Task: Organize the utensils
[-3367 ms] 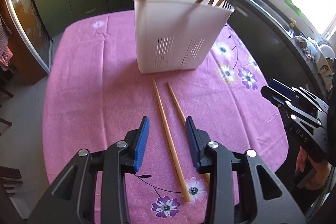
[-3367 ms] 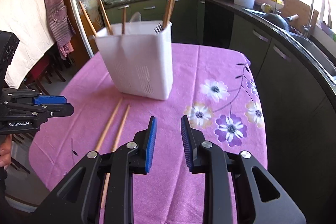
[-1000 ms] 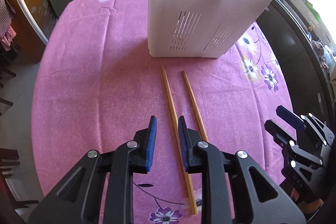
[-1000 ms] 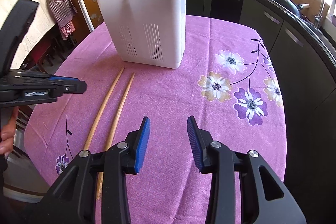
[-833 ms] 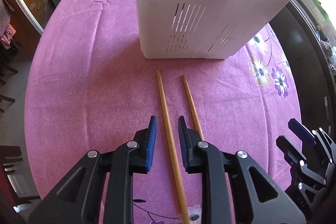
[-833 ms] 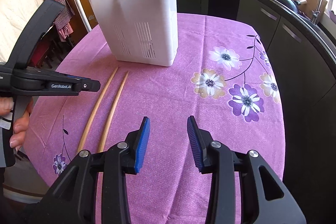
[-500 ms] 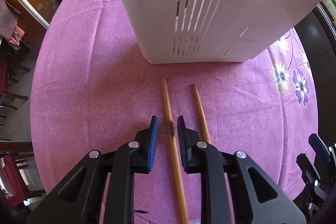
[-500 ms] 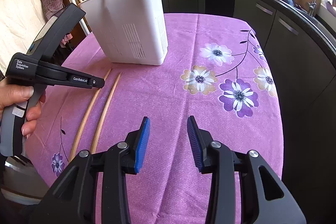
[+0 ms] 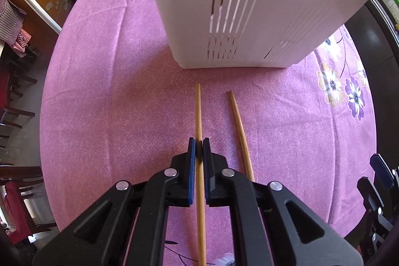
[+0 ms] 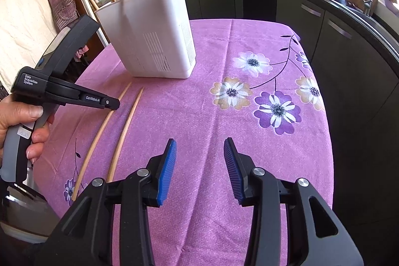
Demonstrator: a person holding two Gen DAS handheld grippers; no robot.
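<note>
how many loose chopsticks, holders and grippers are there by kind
chopsticks lying on the cloth: 2 (one, another)
white utensil holder: 1
grippers: 2 (left gripper, right gripper)
total: 5

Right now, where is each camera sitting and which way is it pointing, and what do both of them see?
Left wrist: sits on the left tool, low over the table, looking down along the left chopstick its pads are closed on, toward the white holder; the right tool's tip shows at right.
Right wrist: sits on the open right tool, higher, facing across the tablecloth to the kitchen counters; the left hand holding the left tool shows.
Shared: both chopsticks, holder, tablecloth.
</note>
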